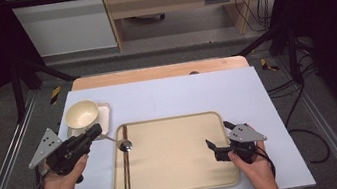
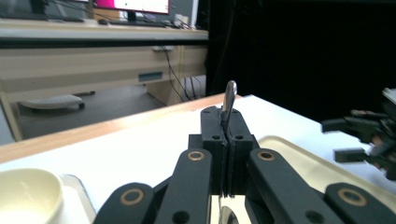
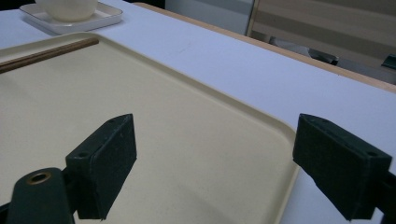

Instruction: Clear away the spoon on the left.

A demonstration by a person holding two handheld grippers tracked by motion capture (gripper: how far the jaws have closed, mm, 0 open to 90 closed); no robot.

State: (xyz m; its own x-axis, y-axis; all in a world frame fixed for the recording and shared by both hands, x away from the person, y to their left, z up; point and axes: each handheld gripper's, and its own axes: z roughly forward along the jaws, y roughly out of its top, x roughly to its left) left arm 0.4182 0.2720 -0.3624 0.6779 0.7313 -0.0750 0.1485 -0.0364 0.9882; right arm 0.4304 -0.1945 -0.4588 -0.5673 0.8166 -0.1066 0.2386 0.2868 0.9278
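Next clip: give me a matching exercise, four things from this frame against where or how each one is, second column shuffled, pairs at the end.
Things:
1. shiny metal spoon
2. cream round bowl
3. dark brown wooden chopsticks
4. right gripper

States:
A. sits on the small white square plate
B. open, over the right end of the beige tray
C. lie along the tray's left edge
D. handle clamped in the left gripper, bowl end at the tray's left rim

Pairs: 1-D, 2-A, 3-C, 4-B
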